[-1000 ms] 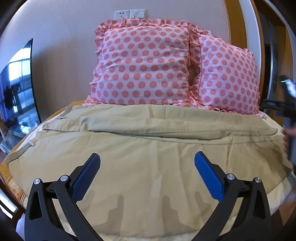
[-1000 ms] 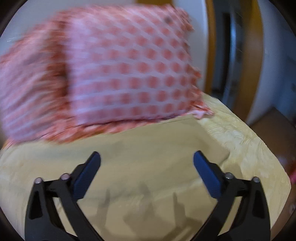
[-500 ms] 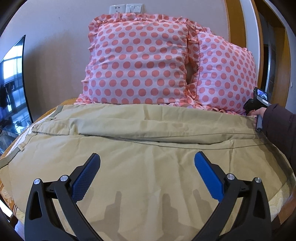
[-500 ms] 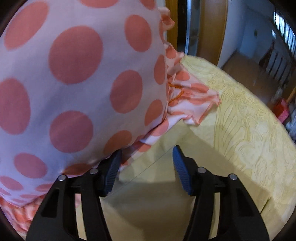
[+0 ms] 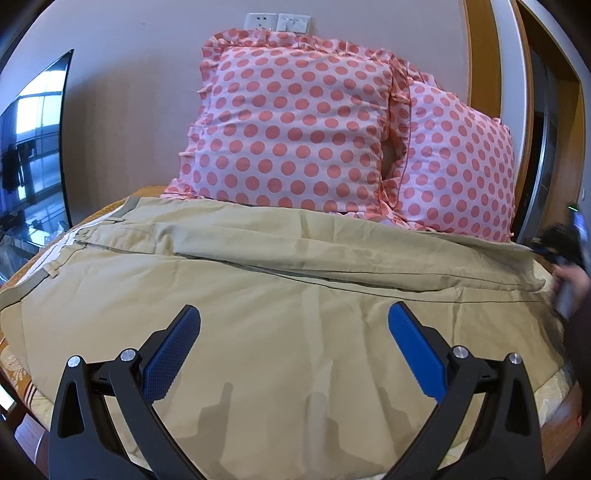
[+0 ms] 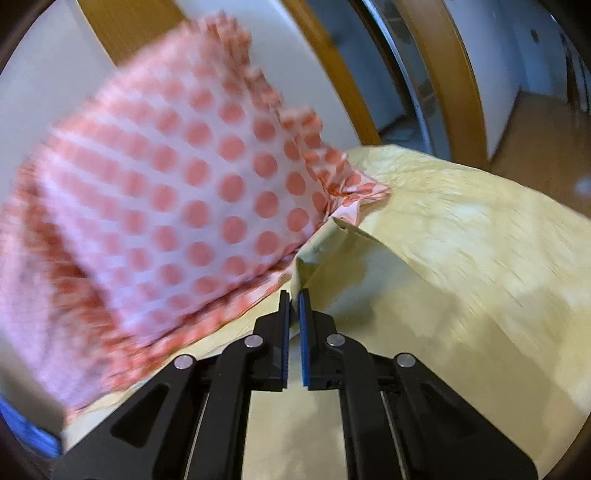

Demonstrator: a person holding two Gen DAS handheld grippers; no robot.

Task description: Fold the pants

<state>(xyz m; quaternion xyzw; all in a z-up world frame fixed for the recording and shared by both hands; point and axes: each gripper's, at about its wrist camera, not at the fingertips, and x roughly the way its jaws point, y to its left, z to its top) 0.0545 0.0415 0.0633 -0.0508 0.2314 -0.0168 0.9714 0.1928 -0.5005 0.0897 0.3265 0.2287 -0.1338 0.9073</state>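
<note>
On the far left of the left wrist view, a dark screen (image 5: 31,147) stands against the wall; below it, the waistband end of the pants (image 5: 258,314) reaches the left edge of the bed (image 5: 14,363); the khaki pants lie spread across the bed from left to right, with one leg laid along the far side in front of the pillows. The left gripper (image 5: 293,354) hovers above the near part of the pants, released, its blue pads wide apart with nothing between them. Behind the pants, a spotted pillow (image 5: 291,125) leans upright, and a second pillow (image 5: 458,166) stands just beside it to the right; a socket plate (image 5: 277,22) sits on the wall above them. At the far right edge, the right hand (image 5: 570,282) appears blurred beside the hem end of the pants.

In the right wrist view, the pillow (image 6: 166,206) fills the left side, blurred; the right gripper (image 6: 294,295) is clenched on a raised edge of the pants (image 6: 321,251), touching the pillow frill; the yellow bedspread (image 6: 480,236) extends to the right.
</note>
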